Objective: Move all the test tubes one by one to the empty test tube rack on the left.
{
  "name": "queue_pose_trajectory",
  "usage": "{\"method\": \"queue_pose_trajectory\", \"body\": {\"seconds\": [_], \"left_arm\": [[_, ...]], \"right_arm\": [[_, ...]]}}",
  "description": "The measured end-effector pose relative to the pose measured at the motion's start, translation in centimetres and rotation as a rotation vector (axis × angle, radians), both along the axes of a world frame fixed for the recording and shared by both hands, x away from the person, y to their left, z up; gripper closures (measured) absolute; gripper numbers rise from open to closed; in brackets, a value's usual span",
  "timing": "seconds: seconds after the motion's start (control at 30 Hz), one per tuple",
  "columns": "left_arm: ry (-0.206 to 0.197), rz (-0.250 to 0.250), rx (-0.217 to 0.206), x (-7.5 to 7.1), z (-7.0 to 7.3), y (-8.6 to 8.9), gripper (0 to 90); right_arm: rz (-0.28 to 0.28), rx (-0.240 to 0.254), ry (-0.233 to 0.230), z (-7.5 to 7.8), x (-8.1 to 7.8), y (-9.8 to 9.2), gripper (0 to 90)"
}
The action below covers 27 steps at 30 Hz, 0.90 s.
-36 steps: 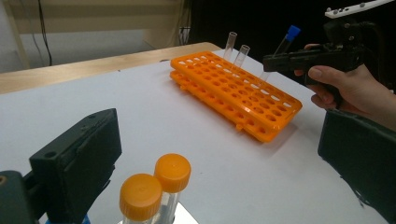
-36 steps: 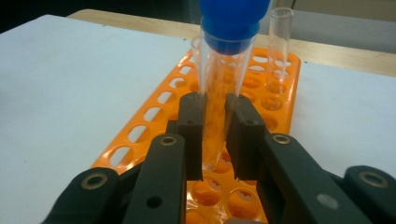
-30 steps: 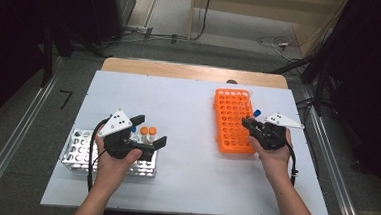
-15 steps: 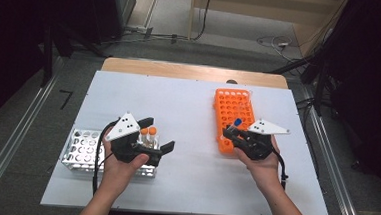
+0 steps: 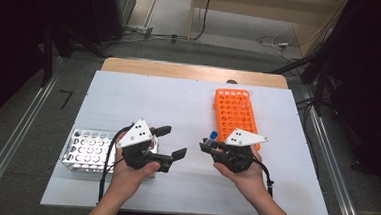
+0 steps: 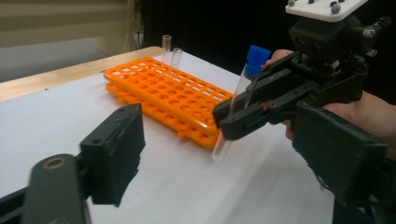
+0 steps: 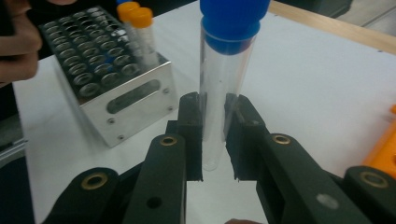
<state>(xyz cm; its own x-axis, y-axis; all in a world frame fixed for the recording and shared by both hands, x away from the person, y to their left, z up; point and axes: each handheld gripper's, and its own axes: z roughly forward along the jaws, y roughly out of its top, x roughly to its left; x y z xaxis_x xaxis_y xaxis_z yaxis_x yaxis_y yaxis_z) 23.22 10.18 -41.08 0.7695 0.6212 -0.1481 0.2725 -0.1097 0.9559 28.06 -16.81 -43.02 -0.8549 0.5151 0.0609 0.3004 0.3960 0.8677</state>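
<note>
Blue-capped tube (image 7: 223, 88) stands upright, clamped in our right tool (image 7: 214, 135); our left tool (image 5: 169, 142), jaws apart and just closing on nothing, waits just left.

Even overhead light falls on the white table (image 5: 129, 98), bright at frame centre; the surroundings at left and right edges stay dark. Shadows are soft and short. In both gripper views the near black jaws blur at the bottom; the steel rack (image 7: 140, 93) shows mild glare.
</note>
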Motion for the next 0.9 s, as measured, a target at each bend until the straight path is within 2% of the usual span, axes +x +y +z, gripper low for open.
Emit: {"method": "queue_pose_trajectory", "body": {"seconds": [0.07,0.13,0.27,0.7,0.8,0.9], "left_arm": [[-0.006,-0.009,0.000,-0.1,0.0,-0.3,23.3],[-0.008,-0.039,-0.006,-0.1,-0.1,-0.6,33.4],[-0.008,-0.081,0.003,-0.2,-0.3,-1.3,44.6],[0.013,-0.163,0.030,-0.1,-0.8,-2.3,66.5],[0.008,-0.175,0.035,-0.1,-0.8,-2.5,71.6],[-0.005,-0.159,0.053,-0.2,-0.8,-2.5,75.0]], "right_arm": [[0.021,-0.006,0.004,0.0,-0.4,0.5,75.1],[0.037,-0.011,0.007,0.0,-0.8,1.0,75.1],[0.075,-0.014,0.008,-0.1,-1.4,1.9,75.1],[0.150,-0.030,0.018,0.1,-3.1,3.5,75.1],[0.156,-0.031,0.021,0.2,-3.2,3.6,75.1],[0.158,-0.027,0.027,0.1,-3.1,3.6,75.0]]}}
